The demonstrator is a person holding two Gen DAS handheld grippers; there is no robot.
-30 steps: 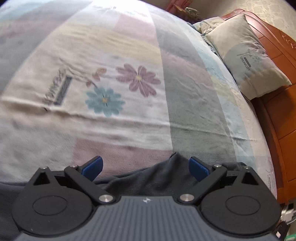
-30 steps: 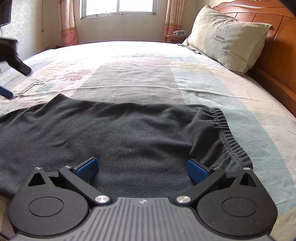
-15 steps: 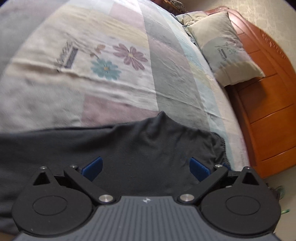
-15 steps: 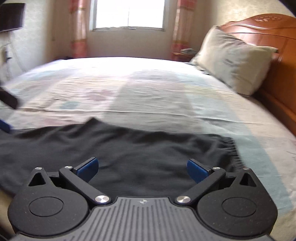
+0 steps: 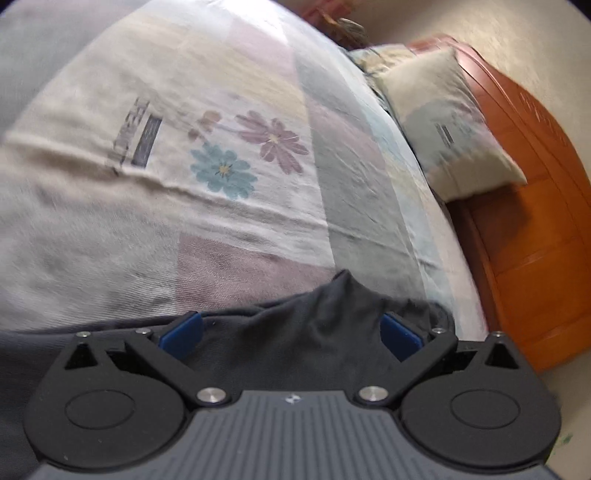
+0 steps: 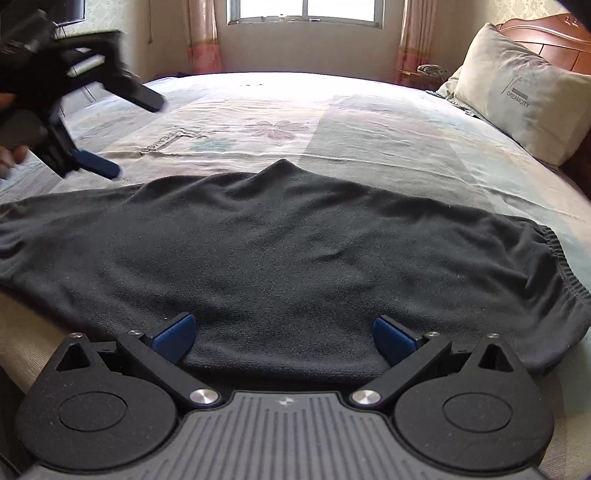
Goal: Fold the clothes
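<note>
On the near edge of the bed (image 5: 147, 206), in the left wrist view, a dark grey garment (image 5: 310, 325) lies spread under the left gripper (image 5: 290, 334), whose blue-padded fingers (image 5: 181, 334) stand wide apart with nothing between them but the cloth below. One peak of the fabric rises toward the far side. Beyond it the patchwork bedspread shows a blue flower (image 5: 223, 170) and a purple flower (image 5: 275, 142). A pale pillow (image 5: 447, 125) leans against the orange wooden headboard (image 5: 535, 206) at the far right. The picture is somewhat blurred.

In the right wrist view, the same garment (image 6: 280, 251) stretches across the near part of the bed (image 6: 369, 122), its elastic waistband (image 6: 565, 269) at the right end and its left end running out of frame. The right gripper (image 6: 284, 334) hovers at the garment's near hem, fingers (image 6: 173, 332) spread open and empty. At the far left, the left gripper (image 6: 125, 129) hangs above the bedspread, open, clear of the cloth, held by a hand (image 6: 11, 155). A window (image 6: 306, 11) with curtains sits at the far wall, and the pillow (image 6: 517, 92) rests far right.
</note>
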